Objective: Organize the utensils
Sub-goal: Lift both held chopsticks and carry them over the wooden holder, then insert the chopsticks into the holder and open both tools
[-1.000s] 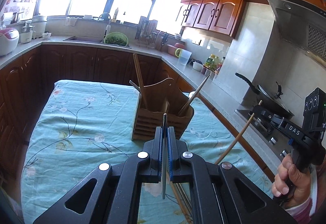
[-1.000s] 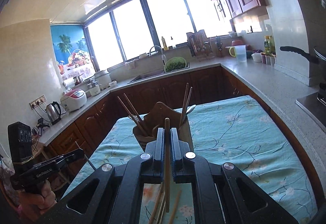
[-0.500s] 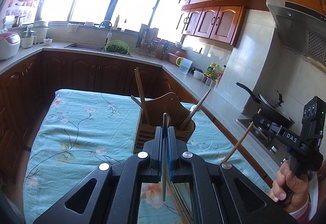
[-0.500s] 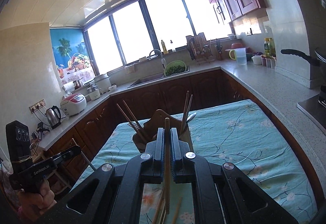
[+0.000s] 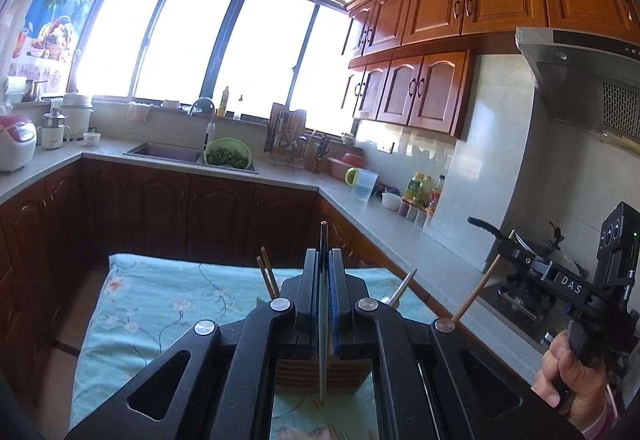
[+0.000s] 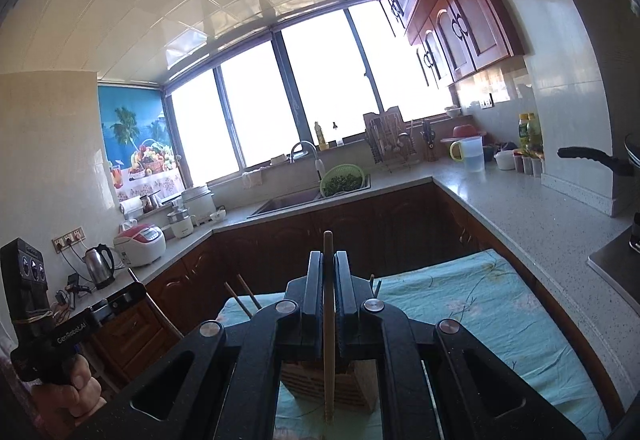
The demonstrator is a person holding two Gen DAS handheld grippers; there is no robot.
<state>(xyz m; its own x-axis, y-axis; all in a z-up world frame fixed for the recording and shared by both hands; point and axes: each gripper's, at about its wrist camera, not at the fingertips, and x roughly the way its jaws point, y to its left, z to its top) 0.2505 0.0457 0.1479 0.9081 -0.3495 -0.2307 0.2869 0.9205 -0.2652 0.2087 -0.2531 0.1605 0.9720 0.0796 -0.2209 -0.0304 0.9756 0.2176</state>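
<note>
Now you are carrying one utensil in each tool: the left gripper [image 5: 324, 282] is clenching a thin dark chopstick [image 5: 322, 316], the right gripper [image 6: 329, 282] a wooden chopstick [image 6: 329, 324] (both upright). The slatted wooden holder [image 6: 352, 384] is sitting just below on the floral tablecloth [image 6: 480, 316]; next, you are probably needing to align each tip over a compartment before lowering.

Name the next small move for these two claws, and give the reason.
Probably carry each stick forward over the wooden holder and tip it down to drop in. The left claw is shut on a dark chopstick, the right claw on a wooden chopstick; both sit above the holder, which already holds others.
</note>
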